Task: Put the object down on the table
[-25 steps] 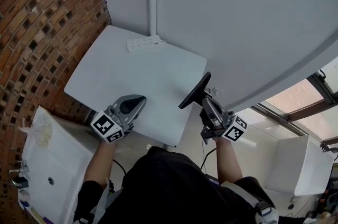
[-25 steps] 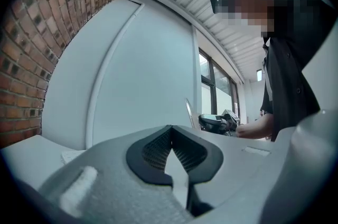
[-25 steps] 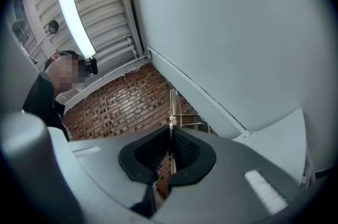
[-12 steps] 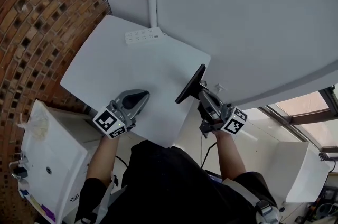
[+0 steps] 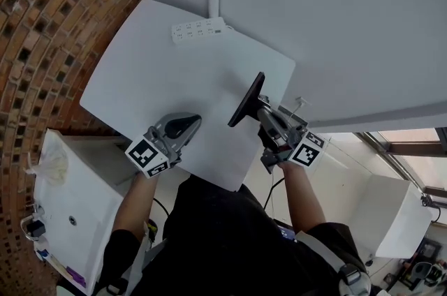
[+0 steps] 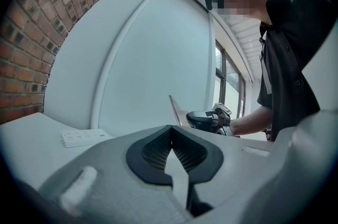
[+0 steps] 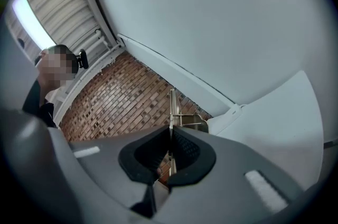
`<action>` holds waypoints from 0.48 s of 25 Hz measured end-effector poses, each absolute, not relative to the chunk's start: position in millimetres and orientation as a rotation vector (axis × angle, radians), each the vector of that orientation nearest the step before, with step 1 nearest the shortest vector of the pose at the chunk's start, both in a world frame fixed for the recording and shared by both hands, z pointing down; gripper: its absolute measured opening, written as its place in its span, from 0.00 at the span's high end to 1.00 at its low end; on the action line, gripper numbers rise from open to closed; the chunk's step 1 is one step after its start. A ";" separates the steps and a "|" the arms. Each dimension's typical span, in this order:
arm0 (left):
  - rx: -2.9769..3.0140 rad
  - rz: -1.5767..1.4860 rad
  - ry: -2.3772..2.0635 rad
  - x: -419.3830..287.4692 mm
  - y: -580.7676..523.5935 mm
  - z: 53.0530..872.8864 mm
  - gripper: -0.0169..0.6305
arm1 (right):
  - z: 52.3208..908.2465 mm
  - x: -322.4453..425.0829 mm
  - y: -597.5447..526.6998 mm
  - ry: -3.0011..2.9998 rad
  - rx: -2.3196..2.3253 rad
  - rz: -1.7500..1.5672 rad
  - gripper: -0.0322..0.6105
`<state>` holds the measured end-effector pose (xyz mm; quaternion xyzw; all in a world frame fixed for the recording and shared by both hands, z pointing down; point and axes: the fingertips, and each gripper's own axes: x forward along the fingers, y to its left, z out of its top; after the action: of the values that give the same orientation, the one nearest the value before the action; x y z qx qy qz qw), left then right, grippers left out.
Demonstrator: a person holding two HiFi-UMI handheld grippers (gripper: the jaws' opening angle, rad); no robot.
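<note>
A flat thing (image 5: 246, 100) over the table (image 5: 160, 78)
The right gripper (image 5: 260, 110) pinches its low end; the left gripper (image 5: 188, 126) is closed, empty.

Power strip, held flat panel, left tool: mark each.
power strip (image 5: 199, 30), head view, middle of its top face.
flat panel (image 5: 246, 100), head view, middle of its dark edge.
left tool (image 5: 195, 121), head view, between its closed tips.

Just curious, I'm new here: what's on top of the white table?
A white power strip lies near the wall. The left gripper and the right gripper, holding a thin dark panel, cover the tabletop at its near edge.
</note>
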<state>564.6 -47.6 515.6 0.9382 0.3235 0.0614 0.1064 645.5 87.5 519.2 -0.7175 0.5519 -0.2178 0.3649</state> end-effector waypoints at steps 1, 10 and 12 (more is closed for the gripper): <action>2.758 0.194 0.956 567.3 -50.5 521.3 0.97 | 525.4 647.4 84.2 1.401 -1.848 -0.583 0.94; 2.684 0.296 1.015 576.9 -65.9 568.2 0.97 | 604.9 657.6 40.2 1.250 -1.846 -0.867 0.94; 2.676 0.314 1.011 577.0 -73.1 575.4 0.97 | 622.3 658.1 31.1 1.204 -1.846 -0.940 0.94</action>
<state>577.0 -73.1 575.4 0.9218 0.3484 0.1081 0.1313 658.1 31.1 622.3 -0.7176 0.4679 -0.3653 0.3642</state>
